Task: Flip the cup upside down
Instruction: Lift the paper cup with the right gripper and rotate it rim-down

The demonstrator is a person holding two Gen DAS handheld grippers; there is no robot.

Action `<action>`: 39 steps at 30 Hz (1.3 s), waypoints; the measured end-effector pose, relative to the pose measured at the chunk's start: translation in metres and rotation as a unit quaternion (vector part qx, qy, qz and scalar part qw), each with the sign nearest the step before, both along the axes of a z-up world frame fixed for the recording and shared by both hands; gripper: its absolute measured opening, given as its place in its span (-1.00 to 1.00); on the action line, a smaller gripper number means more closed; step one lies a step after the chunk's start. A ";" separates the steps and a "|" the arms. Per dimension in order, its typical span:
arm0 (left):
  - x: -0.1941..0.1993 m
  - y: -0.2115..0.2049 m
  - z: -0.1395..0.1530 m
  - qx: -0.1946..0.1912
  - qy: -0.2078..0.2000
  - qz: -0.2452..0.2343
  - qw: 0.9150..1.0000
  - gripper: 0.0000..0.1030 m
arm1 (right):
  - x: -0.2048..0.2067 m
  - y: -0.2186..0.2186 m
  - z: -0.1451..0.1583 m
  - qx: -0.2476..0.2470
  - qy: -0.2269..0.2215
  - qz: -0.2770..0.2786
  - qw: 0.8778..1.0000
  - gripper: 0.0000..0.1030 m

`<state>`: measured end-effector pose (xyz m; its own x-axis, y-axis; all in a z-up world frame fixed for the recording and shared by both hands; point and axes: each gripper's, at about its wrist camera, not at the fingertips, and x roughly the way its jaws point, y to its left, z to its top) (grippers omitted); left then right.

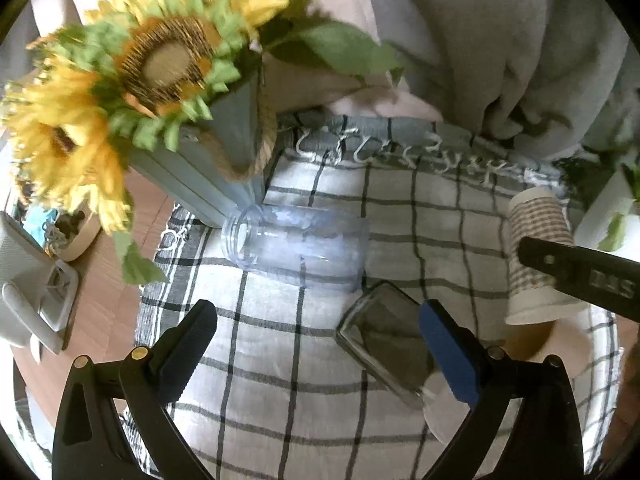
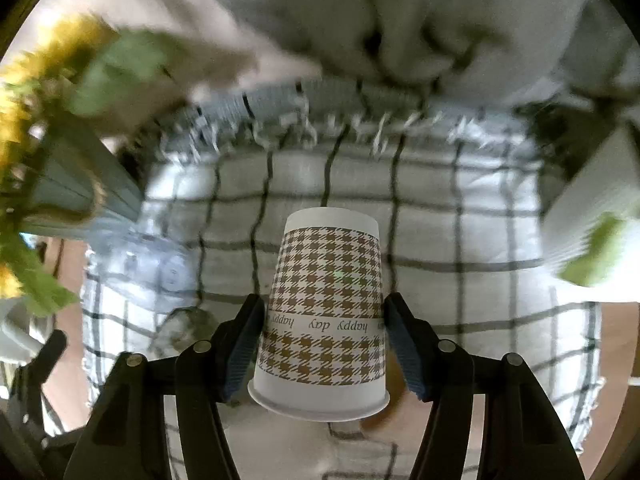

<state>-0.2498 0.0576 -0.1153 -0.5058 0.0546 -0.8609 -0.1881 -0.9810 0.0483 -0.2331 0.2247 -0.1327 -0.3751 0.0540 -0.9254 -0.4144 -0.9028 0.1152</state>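
A white paper cup (image 2: 326, 308) with a brown houndstooth print stands upside down, rim down and base up, over the checked cloth (image 2: 460, 240). My right gripper (image 2: 324, 344) is shut on its sides, blue pads against the cup. The printed words "happy day" read inverted. The cup also shows at the right of the left wrist view (image 1: 536, 256), with a black finger (image 1: 580, 276) of the right gripper across it. My left gripper (image 1: 320, 348) is open and empty above the cloth.
A clear plastic jar (image 1: 296, 246) lies on its side on the cloth. A dark square lid (image 1: 384, 332) lies beside my left gripper's right finger. A sunflower pot (image 1: 208, 168) stands at the far left. A white box (image 2: 592, 216) stands at the right. Grey fabric (image 1: 500, 48) is piled behind.
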 end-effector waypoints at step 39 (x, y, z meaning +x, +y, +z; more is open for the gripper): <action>0.143 -0.075 -0.074 -0.059 -0.091 0.024 0.994 1.00 | 0.167 -0.113 -0.068 -0.089 -0.029 0.009 0.996 0.22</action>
<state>-0.1073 -0.0175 -0.1894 -0.3410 -0.0736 -0.9372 -0.1572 -0.9784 0.1340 -0.0657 0.1120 -0.2006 -0.3193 -0.1179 -0.9403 -0.4098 -0.8775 0.2491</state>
